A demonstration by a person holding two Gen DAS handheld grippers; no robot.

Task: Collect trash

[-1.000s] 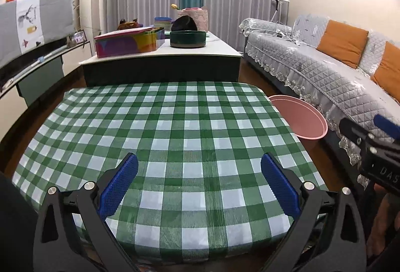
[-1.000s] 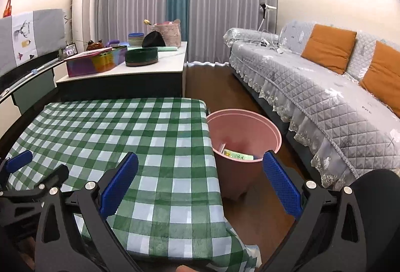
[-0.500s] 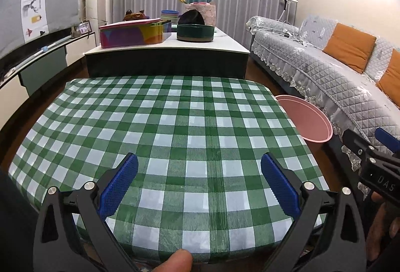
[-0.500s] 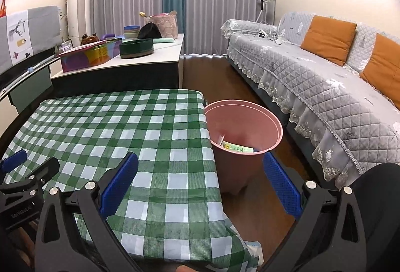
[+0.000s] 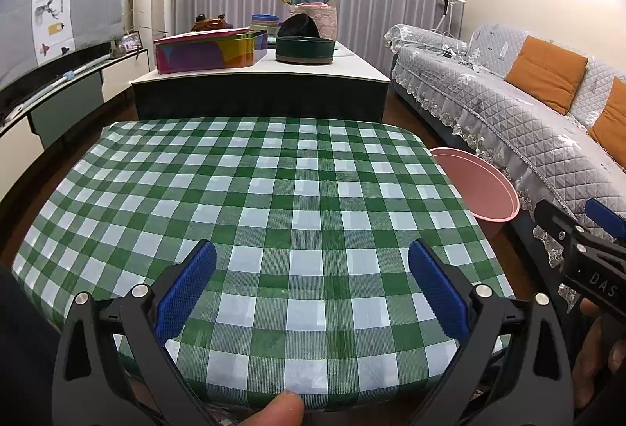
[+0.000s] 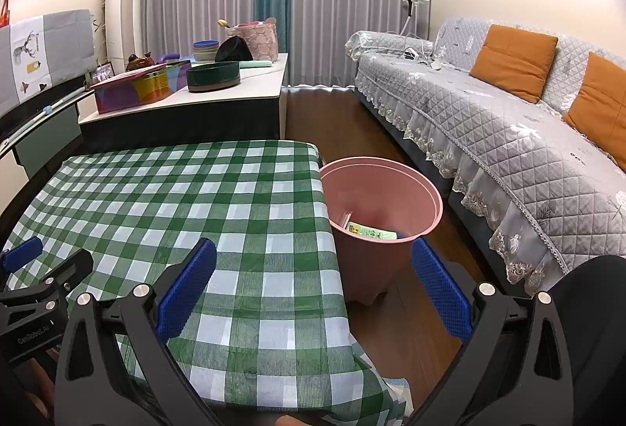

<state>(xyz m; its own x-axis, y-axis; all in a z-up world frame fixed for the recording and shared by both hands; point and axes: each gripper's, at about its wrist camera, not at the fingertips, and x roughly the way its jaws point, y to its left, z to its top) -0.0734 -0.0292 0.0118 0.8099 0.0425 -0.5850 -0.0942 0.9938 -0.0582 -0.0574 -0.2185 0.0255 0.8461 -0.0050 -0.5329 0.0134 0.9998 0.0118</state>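
A pink trash bin (image 6: 381, 191) stands on the floor at the right edge of the table with the green checked cloth (image 6: 219, 199). Inside it lies a pale green printed packet (image 6: 371, 232) with other scraps. The bin's rim (image 5: 475, 187) also shows in the left wrist view, beyond the cloth (image 5: 274, 199). My left gripper (image 5: 312, 287) hangs open over the cloth's near edge, holding nothing. My right gripper (image 6: 313, 287) is open above the table's near right corner, its right finger in front of the bin. No trash shows on the cloth.
Behind the table a low white cabinet (image 5: 274, 74) carries a coloured tin box (image 5: 211, 50) and a dark round bowl (image 5: 305, 49). A grey quilted sofa (image 6: 508, 136) with orange cushions runs along the right. Wooden floor (image 6: 324, 121) lies between sofa and table. A thumb (image 5: 277, 408) shows at the bottom.
Both cameras have tilted up and drawn back slightly toward the near edge of the table. Both grippers stay open and hold nothing.
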